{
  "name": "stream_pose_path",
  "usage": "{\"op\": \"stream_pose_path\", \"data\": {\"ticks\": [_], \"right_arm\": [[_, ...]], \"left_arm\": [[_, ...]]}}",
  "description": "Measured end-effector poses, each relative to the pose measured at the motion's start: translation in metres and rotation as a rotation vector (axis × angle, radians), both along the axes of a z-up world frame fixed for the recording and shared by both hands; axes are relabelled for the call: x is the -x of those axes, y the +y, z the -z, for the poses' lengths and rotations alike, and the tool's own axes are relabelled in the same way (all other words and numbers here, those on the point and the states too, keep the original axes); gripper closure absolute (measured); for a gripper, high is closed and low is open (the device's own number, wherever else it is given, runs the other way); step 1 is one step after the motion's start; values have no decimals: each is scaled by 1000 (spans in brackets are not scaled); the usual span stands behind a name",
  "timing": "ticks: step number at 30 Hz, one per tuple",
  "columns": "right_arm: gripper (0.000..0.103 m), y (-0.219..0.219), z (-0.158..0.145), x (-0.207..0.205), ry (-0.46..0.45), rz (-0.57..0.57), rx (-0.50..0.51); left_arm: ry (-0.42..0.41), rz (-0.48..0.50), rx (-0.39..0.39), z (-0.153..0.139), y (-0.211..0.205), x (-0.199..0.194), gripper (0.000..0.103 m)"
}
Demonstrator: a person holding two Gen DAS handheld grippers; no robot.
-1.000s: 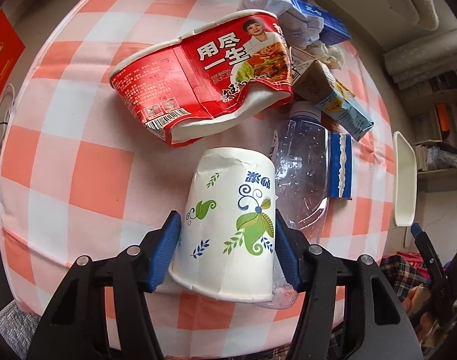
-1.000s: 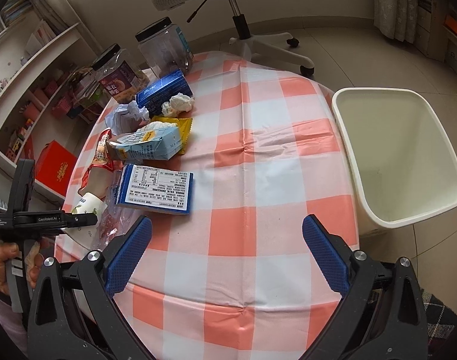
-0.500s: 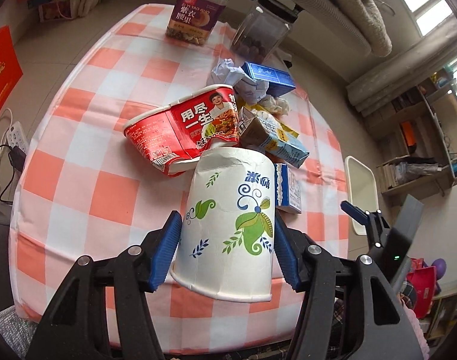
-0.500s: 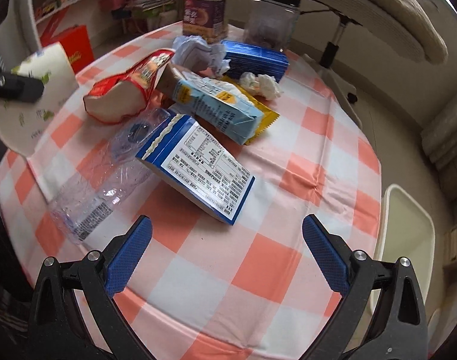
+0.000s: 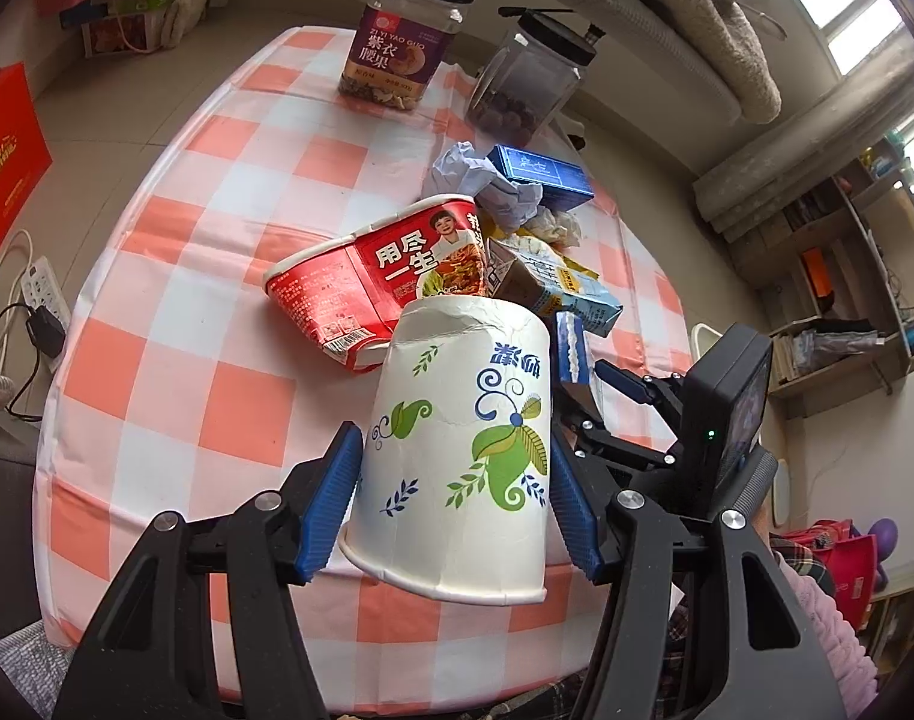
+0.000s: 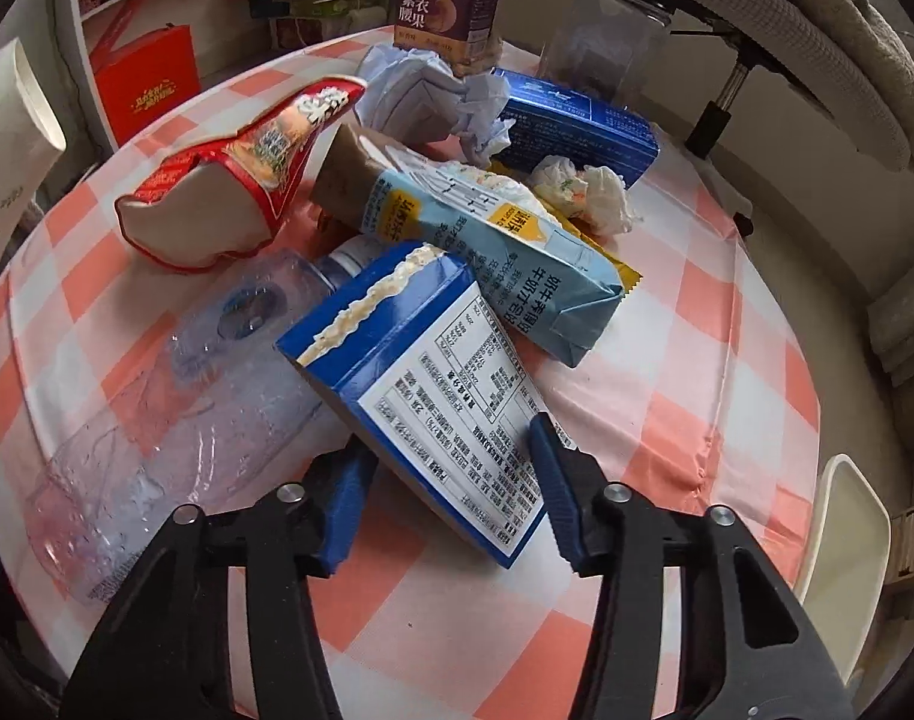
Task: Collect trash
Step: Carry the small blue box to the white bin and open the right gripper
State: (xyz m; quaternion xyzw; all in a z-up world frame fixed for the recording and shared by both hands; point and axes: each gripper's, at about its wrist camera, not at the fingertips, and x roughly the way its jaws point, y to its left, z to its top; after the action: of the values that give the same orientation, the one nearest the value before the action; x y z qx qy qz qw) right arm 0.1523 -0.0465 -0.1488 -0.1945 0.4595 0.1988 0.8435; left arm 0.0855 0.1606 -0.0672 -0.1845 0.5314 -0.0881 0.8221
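Note:
My left gripper (image 5: 450, 504) is shut on a white paper cup (image 5: 457, 450) with green and blue leaf print, held upside down above the near edge of the checked table (image 5: 174, 312). My right gripper (image 6: 444, 492) has its blue pads on either side of the near end of a blue carton (image 6: 432, 384) with a white label; the carton leans on a crushed clear bottle (image 6: 174, 402). Behind lie a red noodle bowl (image 6: 246, 174), a light blue milk carton (image 6: 487, 240), crumpled paper (image 6: 426, 96) and a tissue (image 6: 583, 192).
A dark blue box (image 6: 577, 120), a purple-labelled nut jar (image 5: 408, 36) and a clear jar (image 5: 529, 84) stand at the table's far side. A white bin (image 6: 841, 546) stands on the floor to the right. An office chair (image 6: 787, 30) is behind the table.
My left gripper has lifted the paper cup off the table and pulled back. My right gripper has moved in onto the blue carton and narrowed from wide open to closing on it.

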Motion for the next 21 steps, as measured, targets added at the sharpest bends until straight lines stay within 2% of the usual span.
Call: {"op": "stream_pose_path", "data": {"ticks": [3,13,21], "right_arm": [[72,-4,-10,-2,11,21,-51],[90,-29,-38,-5,54,123,-214],[91,-44,-51,-8,84,184,-305]], "left_arm": [[-13,-3,6,-2,0,-2,44],[-49,-30,15,-4,-2,-3,44],[-72,-39,18,-5,-4,-4,44]]}}
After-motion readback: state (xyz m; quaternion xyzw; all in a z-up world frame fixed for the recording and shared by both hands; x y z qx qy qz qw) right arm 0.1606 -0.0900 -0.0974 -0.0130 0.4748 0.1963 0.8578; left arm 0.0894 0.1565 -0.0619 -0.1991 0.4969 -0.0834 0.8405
